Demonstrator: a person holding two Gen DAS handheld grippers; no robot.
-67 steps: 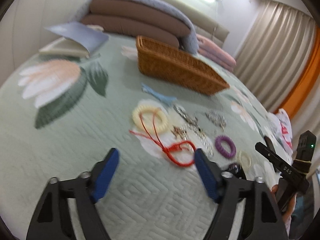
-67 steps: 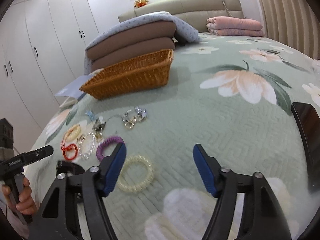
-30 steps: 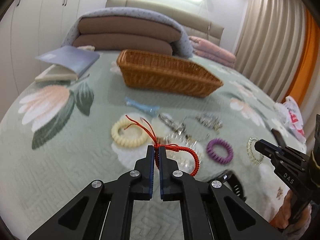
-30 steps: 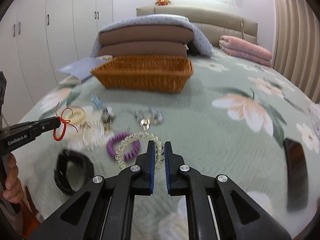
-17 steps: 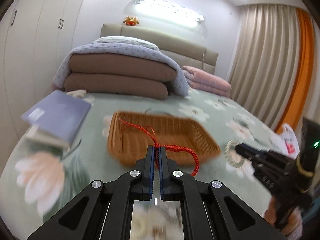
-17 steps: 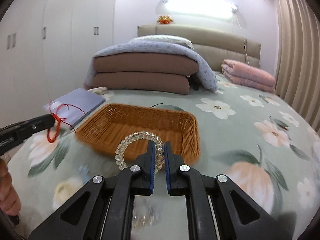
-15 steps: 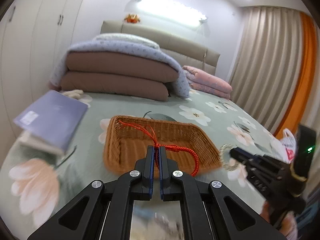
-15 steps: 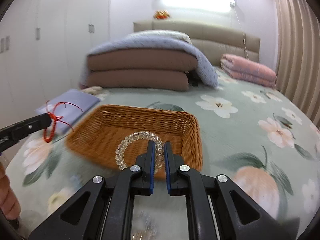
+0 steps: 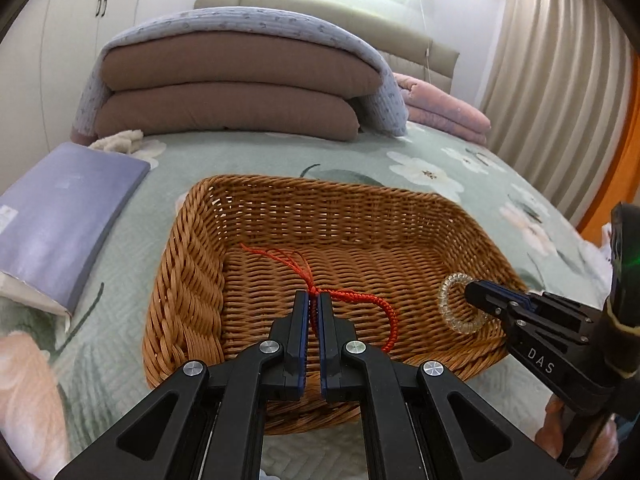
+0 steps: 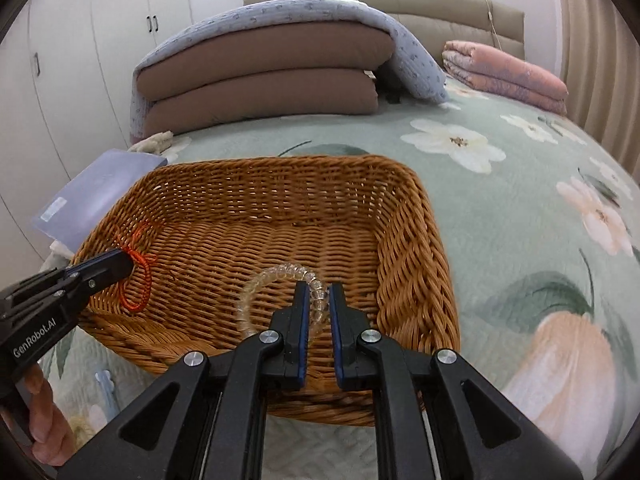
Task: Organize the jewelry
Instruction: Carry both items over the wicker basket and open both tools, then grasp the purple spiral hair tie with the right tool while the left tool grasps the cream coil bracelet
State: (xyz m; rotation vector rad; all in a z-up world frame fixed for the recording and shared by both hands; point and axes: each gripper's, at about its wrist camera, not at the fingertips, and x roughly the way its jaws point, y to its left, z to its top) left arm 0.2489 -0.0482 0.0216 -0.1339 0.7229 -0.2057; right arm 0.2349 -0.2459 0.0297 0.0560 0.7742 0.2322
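A brown wicker basket [image 9: 188, 264] stands on the green flowered bedspread; it also shows in the right wrist view [image 10: 416, 248]. My left gripper [image 9: 313, 300] is shut on a red cord bracelet [image 9: 360, 300] and holds it over the basket's near left part; the bracelet shows in the right wrist view [image 10: 138, 280] too. My right gripper [image 10: 319, 292] is shut on a clear bead bracelet [image 10: 256, 292] over the basket's near right part. The bead bracelet [image 9: 448, 300] and right gripper [image 9: 472, 292] show in the left wrist view.
A lavender book [image 9: 60, 208] lies left of the basket. Folded brown and blue bedding [image 9: 232, 92] is stacked behind it, with pink blankets [image 10: 504, 72] to the right. A pale blue hair clip [image 10: 105, 384] lies on the bedspread before the basket.
Both grippers shut on their bracelets, lifted them off the bedspread and carried them forward. They now hang lower, over the inside of the basket.
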